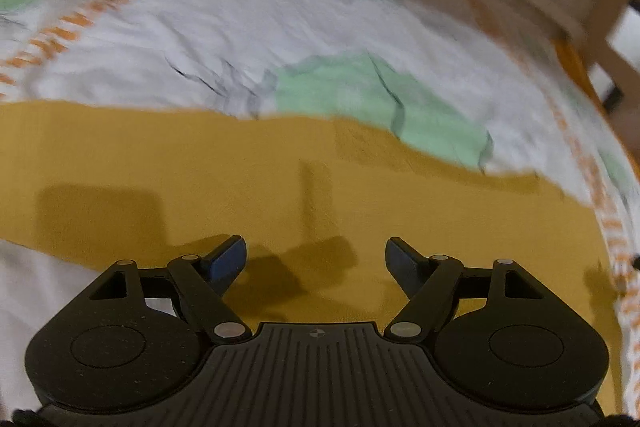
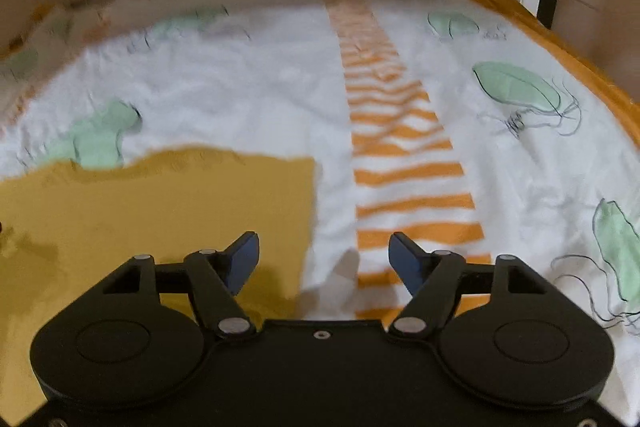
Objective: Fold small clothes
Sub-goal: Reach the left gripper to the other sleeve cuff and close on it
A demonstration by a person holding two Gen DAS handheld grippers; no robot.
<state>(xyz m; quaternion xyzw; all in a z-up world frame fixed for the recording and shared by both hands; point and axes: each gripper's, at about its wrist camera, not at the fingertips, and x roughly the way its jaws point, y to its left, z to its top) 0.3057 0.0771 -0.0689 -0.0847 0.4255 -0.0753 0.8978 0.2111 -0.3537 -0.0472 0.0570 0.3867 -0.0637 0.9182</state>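
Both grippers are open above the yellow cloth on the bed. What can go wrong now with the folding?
1. The yellow cloth has a wavy, uneven far edge, so the next fold may come out crooked.
2. The left gripper and right gripper are open and empty; a closing pinch may also catch the soft patterned bedsheet underneath.
3. Both views are blurred, so aiming at an edge may be inexact.

Both wrist cameras look steeply down from close above the bed [image 2: 248,75], each past its own gripper, sharing the mustard cloth [image 1: 200,163] and patterned bedsheet [image 1: 200,39].
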